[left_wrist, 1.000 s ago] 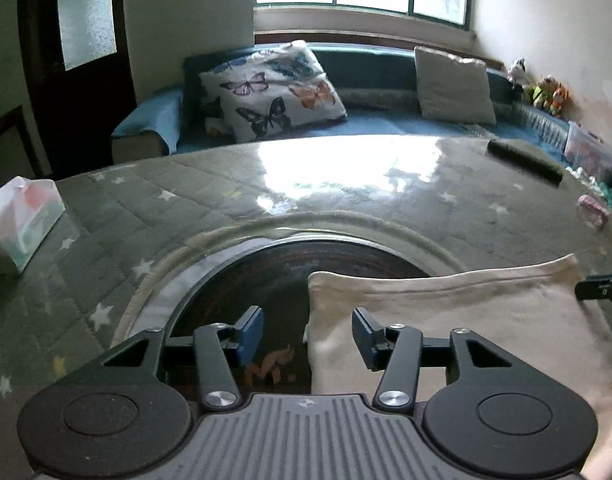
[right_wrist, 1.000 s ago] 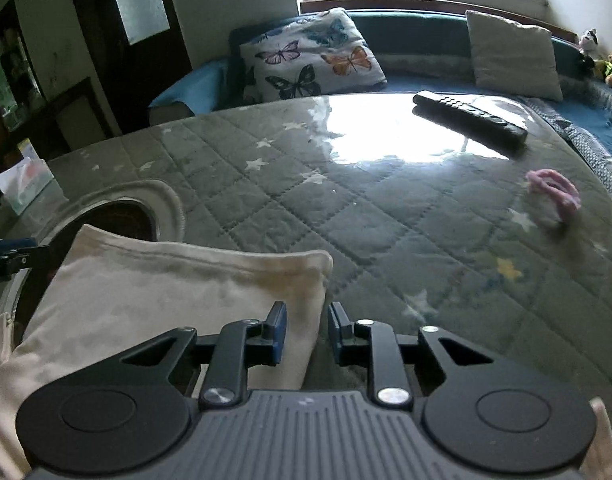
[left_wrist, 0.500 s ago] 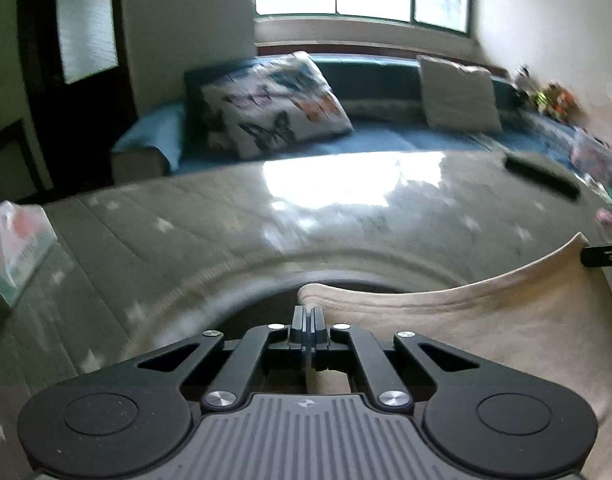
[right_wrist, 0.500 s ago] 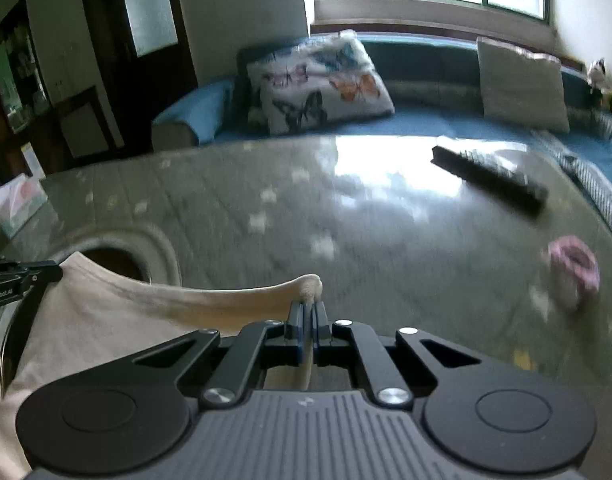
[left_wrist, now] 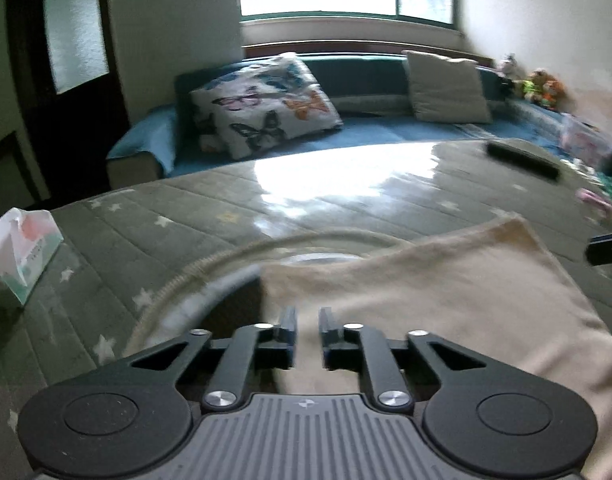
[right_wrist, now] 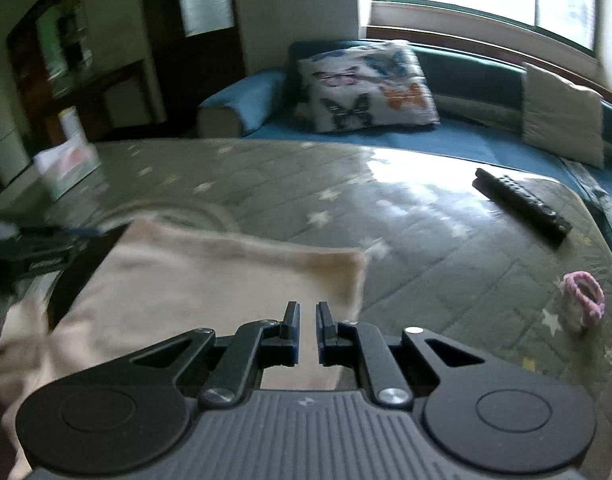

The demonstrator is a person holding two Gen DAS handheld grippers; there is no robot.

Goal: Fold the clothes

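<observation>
A cream garment [left_wrist: 445, 292] lies flat on the grey quilted table [left_wrist: 226, 200], its far edge folded over. My left gripper [left_wrist: 307, 322] is open a little, empty, just above the garment's left part. In the right wrist view the same garment [right_wrist: 210, 280] lies ahead, and my right gripper [right_wrist: 306, 316] is open a little and empty above its right part, near the right corner. The right gripper's tip shows in the left wrist view [left_wrist: 607, 246], and the left gripper shows blurred in the right wrist view [right_wrist: 30, 252].
A dark round opening with a pale rim [left_wrist: 210, 276] lies partly under the garment. A tissue box [left_wrist: 22, 256] stands at the left. A black remote [right_wrist: 521, 204] and a pink knitted item [right_wrist: 581, 300] lie to the right. A blue sofa with pillows [left_wrist: 266, 104] is beyond the table.
Both grippers closed on the garment's far corners, carried them, and have now opened and let go. The garment now lies flat, and both grippers have pulled back over it.
</observation>
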